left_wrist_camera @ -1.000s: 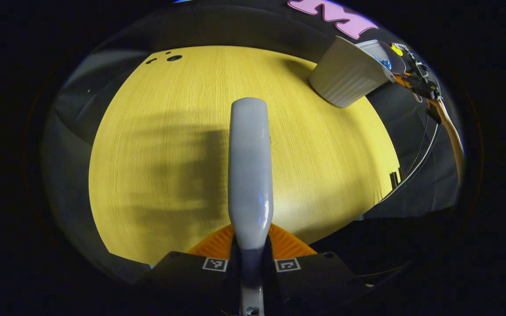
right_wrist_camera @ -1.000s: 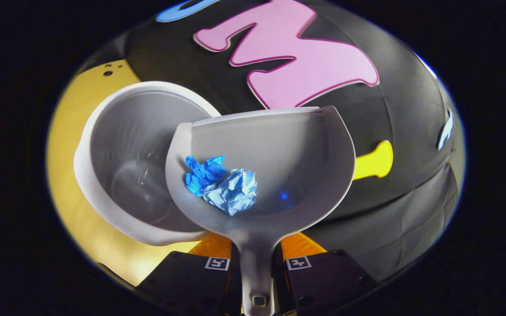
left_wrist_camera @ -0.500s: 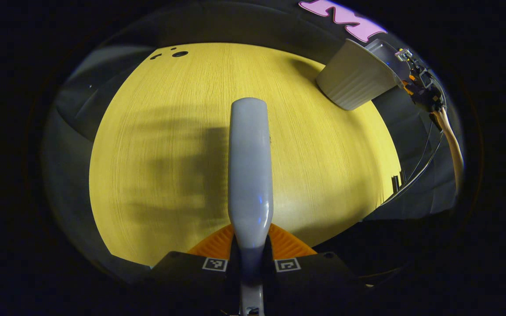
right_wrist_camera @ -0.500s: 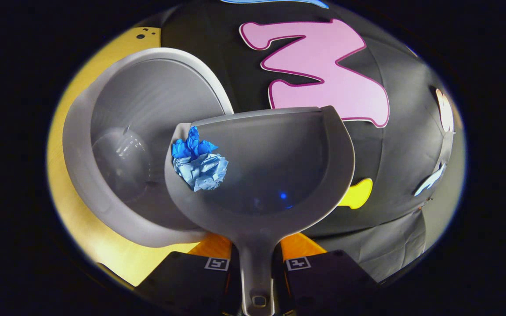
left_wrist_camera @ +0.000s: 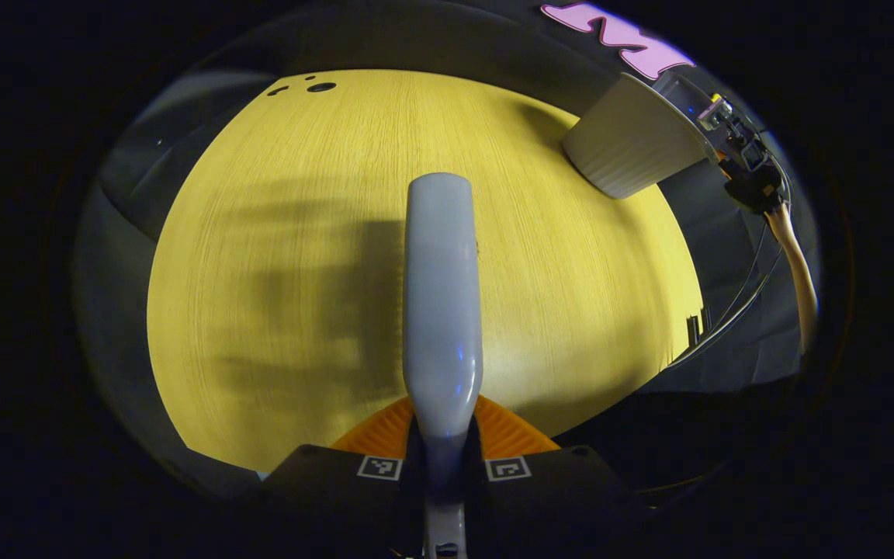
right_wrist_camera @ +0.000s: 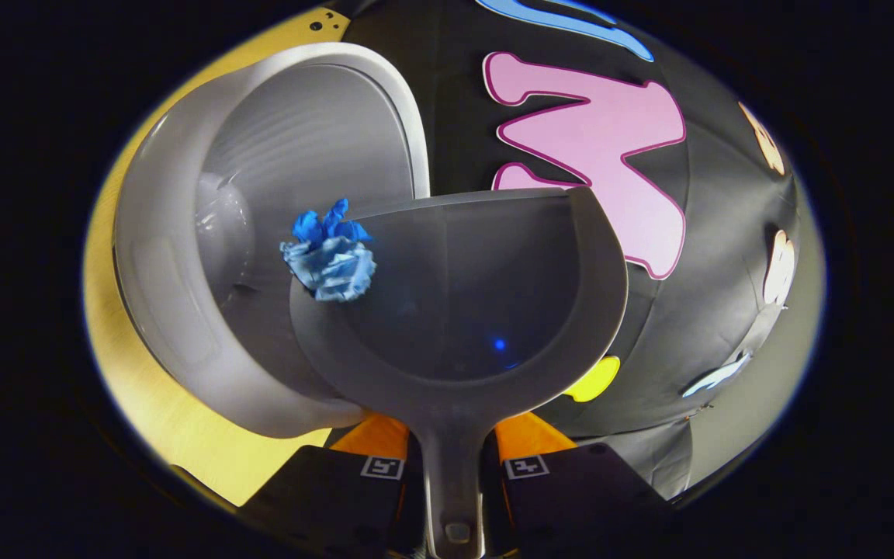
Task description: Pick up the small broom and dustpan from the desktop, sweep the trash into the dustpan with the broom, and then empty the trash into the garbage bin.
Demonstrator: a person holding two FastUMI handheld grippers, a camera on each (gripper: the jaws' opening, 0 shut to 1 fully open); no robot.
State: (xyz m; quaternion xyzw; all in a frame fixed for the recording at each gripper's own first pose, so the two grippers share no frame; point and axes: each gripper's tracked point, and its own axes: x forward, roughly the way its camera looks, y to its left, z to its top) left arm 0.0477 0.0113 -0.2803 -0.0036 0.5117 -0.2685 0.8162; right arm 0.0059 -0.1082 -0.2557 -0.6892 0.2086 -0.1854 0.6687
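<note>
Your right tool (right_wrist_camera: 451, 458) is clamped on the handle of the dustpan (right_wrist_camera: 486, 310), both fingers pressing the stem from either side. The pan is tipped toward its left edge over the open mouth of the garbage bin (right_wrist_camera: 183, 310). The trash (right_wrist_camera: 329, 252), two crumpled blue wads stuck together, sits right at that left rim of the pan, overhanging the bin's opening (whether it touches the pan's rim or is already off it, you cannot tell from this angle). The bin stands on the yellow surface (right_wrist_camera: 183, 435), close to the booth's dark wall.

Your left tool (left_wrist_camera: 445, 450) is closed on the broom (left_wrist_camera: 441, 295), gripping it low on its pale handle, which points straight ahead above the surface (left_wrist_camera: 276, 233). In the left gripper view the bin (left_wrist_camera: 629, 151) appears at the far right edge of the surface, with the right tool (left_wrist_camera: 742, 151) and the forearm (left_wrist_camera: 796, 272) holding it just beyond, well apart from the broom.
</note>
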